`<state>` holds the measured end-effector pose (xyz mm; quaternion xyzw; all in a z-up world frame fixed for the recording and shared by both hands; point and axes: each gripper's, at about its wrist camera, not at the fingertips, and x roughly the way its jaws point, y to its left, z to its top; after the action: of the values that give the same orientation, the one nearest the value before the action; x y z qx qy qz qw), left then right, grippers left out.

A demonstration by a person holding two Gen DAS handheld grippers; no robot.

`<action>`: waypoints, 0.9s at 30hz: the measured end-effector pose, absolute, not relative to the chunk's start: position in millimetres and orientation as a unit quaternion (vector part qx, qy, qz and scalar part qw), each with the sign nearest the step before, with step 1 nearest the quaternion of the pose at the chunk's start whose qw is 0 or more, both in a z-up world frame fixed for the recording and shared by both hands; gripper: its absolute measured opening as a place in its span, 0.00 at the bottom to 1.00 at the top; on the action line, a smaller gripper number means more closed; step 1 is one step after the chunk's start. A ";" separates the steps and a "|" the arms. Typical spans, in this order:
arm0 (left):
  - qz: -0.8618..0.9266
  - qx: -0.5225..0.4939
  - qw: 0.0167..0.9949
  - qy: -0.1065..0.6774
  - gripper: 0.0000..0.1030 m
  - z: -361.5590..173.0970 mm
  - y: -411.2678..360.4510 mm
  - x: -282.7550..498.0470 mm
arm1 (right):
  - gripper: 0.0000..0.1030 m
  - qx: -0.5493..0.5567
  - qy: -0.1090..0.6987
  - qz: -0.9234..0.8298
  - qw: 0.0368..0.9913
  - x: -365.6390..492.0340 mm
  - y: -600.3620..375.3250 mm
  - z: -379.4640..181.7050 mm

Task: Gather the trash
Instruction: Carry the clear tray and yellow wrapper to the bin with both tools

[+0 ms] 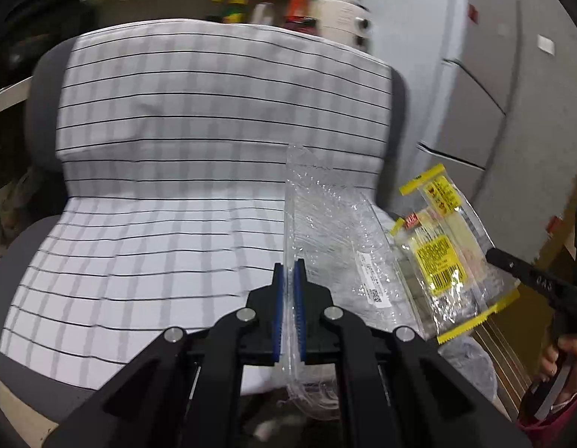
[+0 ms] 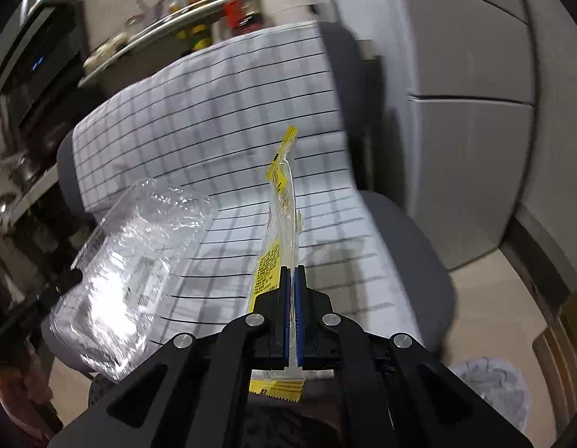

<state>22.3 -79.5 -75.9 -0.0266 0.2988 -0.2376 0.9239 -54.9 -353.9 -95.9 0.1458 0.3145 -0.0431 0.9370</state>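
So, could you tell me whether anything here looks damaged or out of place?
Nothing looks damaged. The left gripper is shut on a crinkled clear plastic wrapper, and the right gripper on a yellow-edged snack wrapper, both above the checked-cloth chair.

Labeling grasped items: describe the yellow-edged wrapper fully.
The yellow-edged wrapper is a flat clear plastic packet with serrated yellow end strips and yellow printed labels carrying a barcode. Crinkled, it looks empty. The right tool is shut on its lower part, holding it edge-on and upright above the checked chair cover, beside the clear plastic tray.
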 end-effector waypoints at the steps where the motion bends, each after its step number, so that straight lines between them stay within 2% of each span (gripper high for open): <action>1: -0.245 -0.020 0.922 0.298 0.04 -77.0 -88.8 18.8 | 0.03 0.154 0.311 -0.055 0.936 -64.9 -364.0 -95.1; 16: -0.394 0.067 0.865 0.304 0.04 -102.9 -254.0 -38.7 | 0.03 0.205 0.301 -0.248 0.898 -215.5 -469.1 -110.8; 19: -0.410 0.081 0.858 0.299 0.04 -110.4 -281.7 -53.1 | 0.03 0.219 0.306 -0.273 0.886 -235.5 -485.1 -122.9; 27: -0.455 0.150 0.808 0.343 0.04 -152.7 -351.7 -75.2 | 0.03 0.250 0.346 -0.307 0.851 -259.6 -514.5 -172.0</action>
<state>-75.2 -351.7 -152.7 0.1501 0.3433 -0.4551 0.8078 -259.6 -514.5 -172.0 0.2495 0.3458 -0.3065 0.8510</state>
